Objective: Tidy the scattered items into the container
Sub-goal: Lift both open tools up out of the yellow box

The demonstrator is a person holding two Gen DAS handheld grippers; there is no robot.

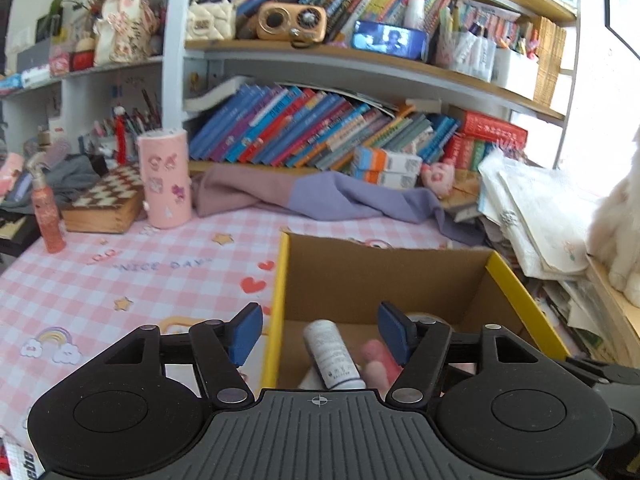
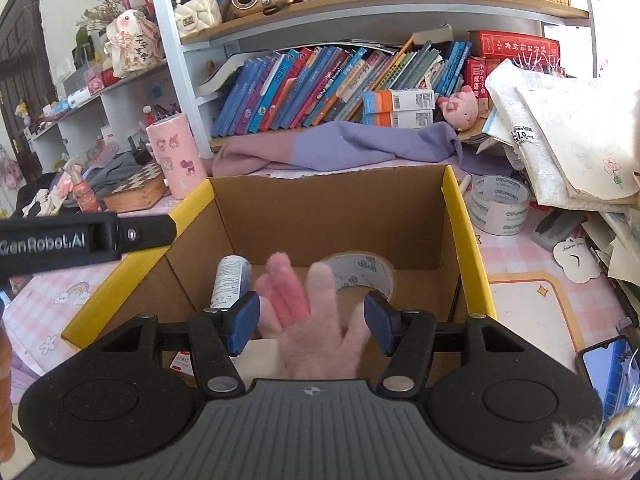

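a: how do the two tools stand?
b: left tool (image 1: 320, 334) released, nothing between its blue pads. right tool (image 2: 314, 322) also spread; the pink glove (image 2: 316, 320) lies between its pads, loose as far as i can see.
a: what's in the cardboard box (image 2: 328, 216)?
b: one white spray bottle (image 2: 230, 282), one pink glove, one tape roll (image 2: 362, 274).
a: outside the box?
b: one more tape roll (image 2: 500, 208) on the tabletop (image 1: 132, 276), just right of the box.
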